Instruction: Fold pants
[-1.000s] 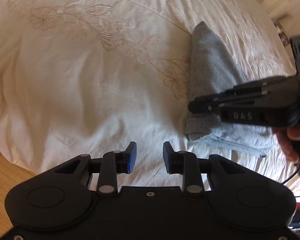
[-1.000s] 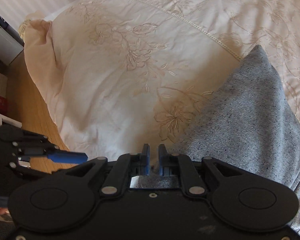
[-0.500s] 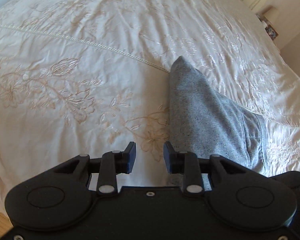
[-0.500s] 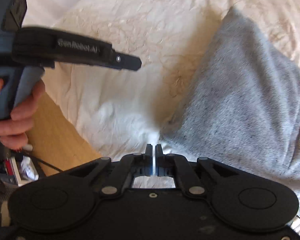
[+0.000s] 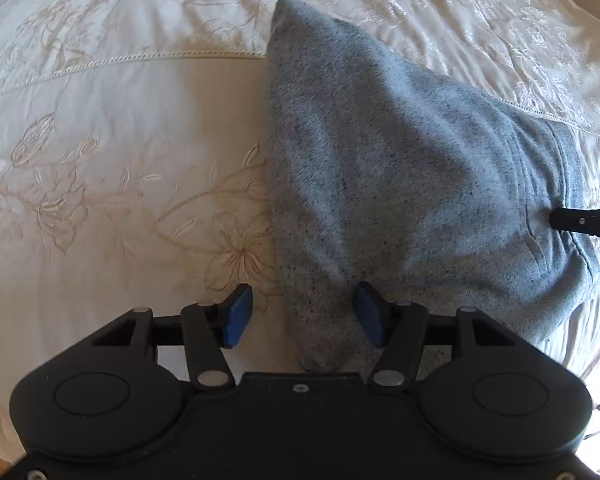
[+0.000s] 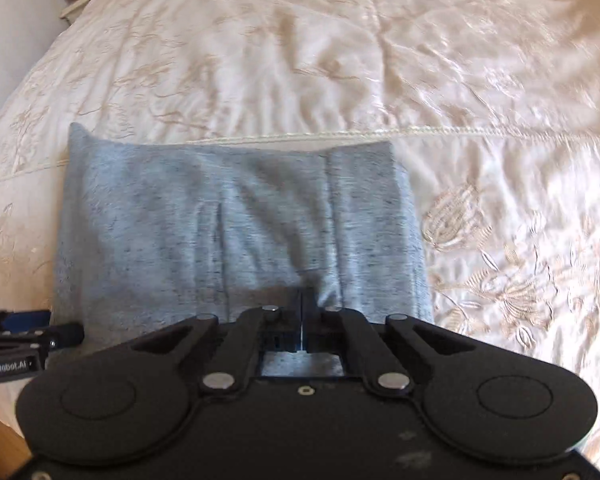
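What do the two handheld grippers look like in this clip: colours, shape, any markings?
Both the left gripper and right gripper are matte black, with round housings, silver rivets on jointed linkages and blue pads. White "GenRobot.AI" lettering marks the left one's side.

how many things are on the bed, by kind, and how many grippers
grey folded pants: 1
grippers: 2, the left gripper open astride the pants' near corner, the right gripper shut at their near edge
cream embroidered bedspread: 1
total: 4

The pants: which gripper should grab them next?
Probably left: the left hand-held gripper, jaws just opened, straddles the gray pants' near edge, untouched. The right hand-held gripper has closed over them, grip unclear.
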Tool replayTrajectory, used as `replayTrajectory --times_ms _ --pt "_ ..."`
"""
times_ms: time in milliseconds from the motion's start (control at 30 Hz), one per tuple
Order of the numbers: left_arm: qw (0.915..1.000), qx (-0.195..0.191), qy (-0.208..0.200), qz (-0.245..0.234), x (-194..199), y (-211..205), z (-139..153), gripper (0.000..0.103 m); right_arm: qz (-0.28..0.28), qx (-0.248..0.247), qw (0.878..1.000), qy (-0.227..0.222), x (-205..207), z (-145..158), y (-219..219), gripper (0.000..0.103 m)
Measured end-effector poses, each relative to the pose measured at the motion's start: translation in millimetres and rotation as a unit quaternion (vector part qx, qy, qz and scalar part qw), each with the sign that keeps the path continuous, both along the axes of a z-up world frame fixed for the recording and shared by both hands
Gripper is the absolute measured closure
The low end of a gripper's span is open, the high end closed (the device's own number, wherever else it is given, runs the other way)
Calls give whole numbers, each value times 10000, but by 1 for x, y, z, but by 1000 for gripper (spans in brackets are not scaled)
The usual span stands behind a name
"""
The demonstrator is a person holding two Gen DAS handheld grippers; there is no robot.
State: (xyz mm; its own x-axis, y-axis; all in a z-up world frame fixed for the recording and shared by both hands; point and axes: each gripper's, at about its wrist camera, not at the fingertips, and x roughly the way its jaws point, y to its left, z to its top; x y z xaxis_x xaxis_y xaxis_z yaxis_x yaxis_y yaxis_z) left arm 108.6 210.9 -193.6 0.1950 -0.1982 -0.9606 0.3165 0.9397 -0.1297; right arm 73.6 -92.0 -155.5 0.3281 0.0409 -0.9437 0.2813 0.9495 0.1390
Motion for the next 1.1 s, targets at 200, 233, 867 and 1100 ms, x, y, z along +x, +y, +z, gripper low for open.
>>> replayTrajectory --times_ms 200,233,867,1100 --pt "9991 -120 -343 201 -1 9 36 40 -236 65 9981 -557 -15 22 -21 77" --pt "9986 -197 -424 233 1 8 41 39 -315 -38 9969 -727 -17 27 -24 73" --pt "9958 418 129 810 40 -38 -10 6 -354 1322 9906 -11 -6 -46 -92 48" --pt "9930 311 187 1126 46 -38 -23 0 -451 1912 9804 110 -4 -55 -108 43"
